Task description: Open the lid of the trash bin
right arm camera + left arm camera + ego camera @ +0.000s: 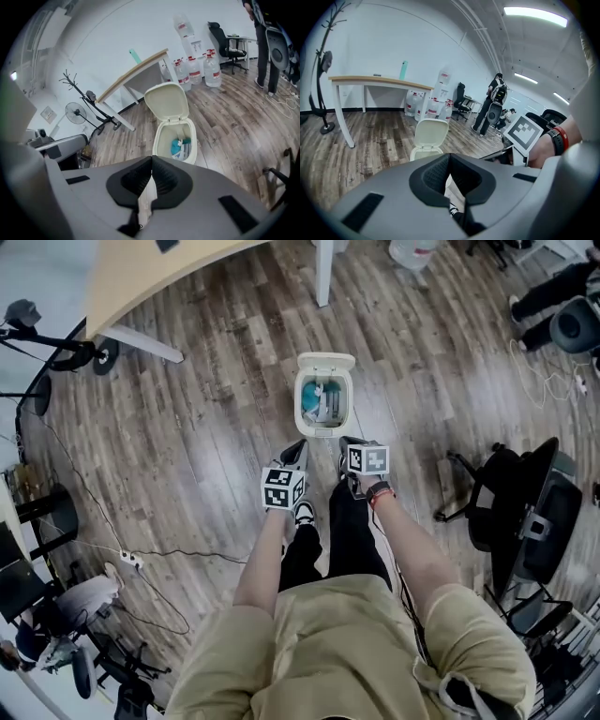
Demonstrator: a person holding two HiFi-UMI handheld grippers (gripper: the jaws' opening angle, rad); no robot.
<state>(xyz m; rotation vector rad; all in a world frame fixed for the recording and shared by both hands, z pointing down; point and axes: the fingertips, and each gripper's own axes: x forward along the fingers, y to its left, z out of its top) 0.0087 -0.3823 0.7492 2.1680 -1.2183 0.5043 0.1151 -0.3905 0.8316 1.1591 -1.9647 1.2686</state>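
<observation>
The cream trash bin (324, 405) stands on the wood floor just ahead of my feet, its lid (325, 362) tipped up and back. Teal and white rubbish (178, 146) shows inside. The right gripper view looks down into the bin (176, 136) with the lid (167, 103) upright behind it. From the left gripper view the bin (423, 152) shows lower, mostly its raised lid (431, 132). My left gripper (298, 448) and right gripper (345, 442) hover side by side short of the bin's near rim, touching nothing. Both are shut and empty: left gripper (450, 155), right gripper (152, 157).
A wooden table (159, 277) stands at the far left, its white leg (323, 273) behind the bin. A black office chair (525, 512) is at the right. Cables (131, 559) trail over the floor at the left. Water bottles (197, 70) line the wall; a person (494, 101) stands beyond.
</observation>
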